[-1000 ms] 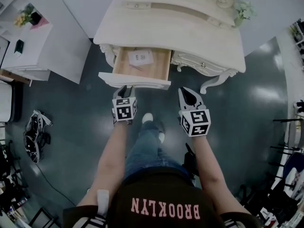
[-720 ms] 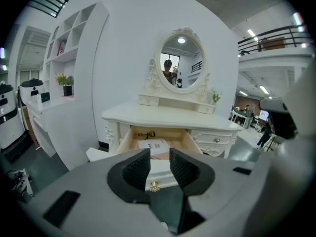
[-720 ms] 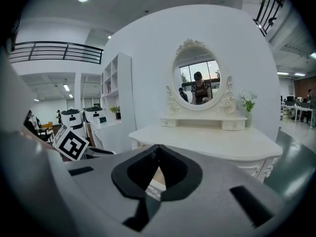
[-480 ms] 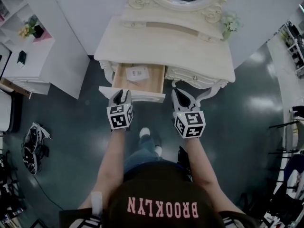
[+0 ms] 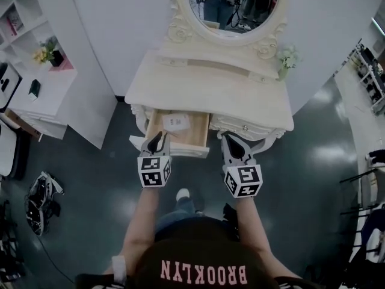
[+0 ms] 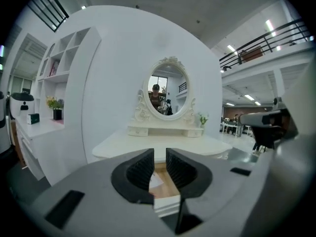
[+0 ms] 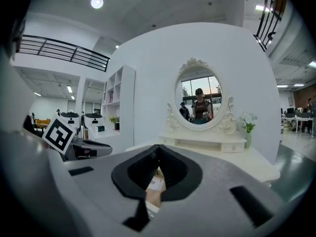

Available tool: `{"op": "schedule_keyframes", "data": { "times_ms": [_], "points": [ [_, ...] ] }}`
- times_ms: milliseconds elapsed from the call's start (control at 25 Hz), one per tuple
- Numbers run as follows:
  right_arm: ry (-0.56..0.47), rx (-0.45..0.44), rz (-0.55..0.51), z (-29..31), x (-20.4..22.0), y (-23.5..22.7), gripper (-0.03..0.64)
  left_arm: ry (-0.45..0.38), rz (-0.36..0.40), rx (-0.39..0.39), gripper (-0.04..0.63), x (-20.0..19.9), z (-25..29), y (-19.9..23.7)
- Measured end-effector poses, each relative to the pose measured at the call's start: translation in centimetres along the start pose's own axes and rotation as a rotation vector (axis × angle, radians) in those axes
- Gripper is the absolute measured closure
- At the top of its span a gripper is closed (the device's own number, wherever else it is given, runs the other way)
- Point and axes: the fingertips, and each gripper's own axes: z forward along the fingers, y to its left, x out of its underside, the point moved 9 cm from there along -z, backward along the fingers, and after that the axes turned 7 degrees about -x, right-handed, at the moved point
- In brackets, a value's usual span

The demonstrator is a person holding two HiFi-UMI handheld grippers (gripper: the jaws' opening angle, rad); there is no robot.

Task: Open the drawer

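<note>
BROOKLYN on shirt (image 5: 204, 274), paper (image 5: 175, 123) in open drawer (image 5: 195, 135), its print seemingly too small to read, left gripper (image 6: 159, 167) closing, narrow gap, empty, right gripper (image 7: 157, 168) jaws together, empty

Drawer (image 5: 195, 132) — bare wood inside, tabletop (image 5: 204, 89) smooth, floor (image 5: 313, 179) glossy

Dark top (image 5: 192, 239), pink BROOKLYN lettering (image 5: 203, 273), blue jeans (image 5: 173, 219), grey left gripper (image 5: 157, 139), black fingers (image 6: 140, 169) closing empty, grey right gripper (image 5: 232, 142)

Dim, greyish head view; bright fisheye gripper views, black corners, ceiling lamp (image 7: 97, 2) glare.
</note>
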Motion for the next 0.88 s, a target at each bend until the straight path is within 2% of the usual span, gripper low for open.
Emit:
{"op": "schedule_keyframes", "data": {
  "times_ms": [240,440,880],
  "points": [
    [-0.082,-0.016,-0.067,1.1,-3.4,-0.3,0.621,-0.074,0.023,0.012,0.574,-3.5,0.6,0.7],
    [-0.11,-0.033,-0.101,2.7,-5.1,-0.3,0.62,-0.109,0.045,0.03,0.583,-5.8,1.8,1.2],
    [-0.138,-0.003,-0.135,5.7,-7.2,-1.9,0.62,-0.187,0.087,0.117,0.583,-9.7,5.6,0.2]
  ]
}}
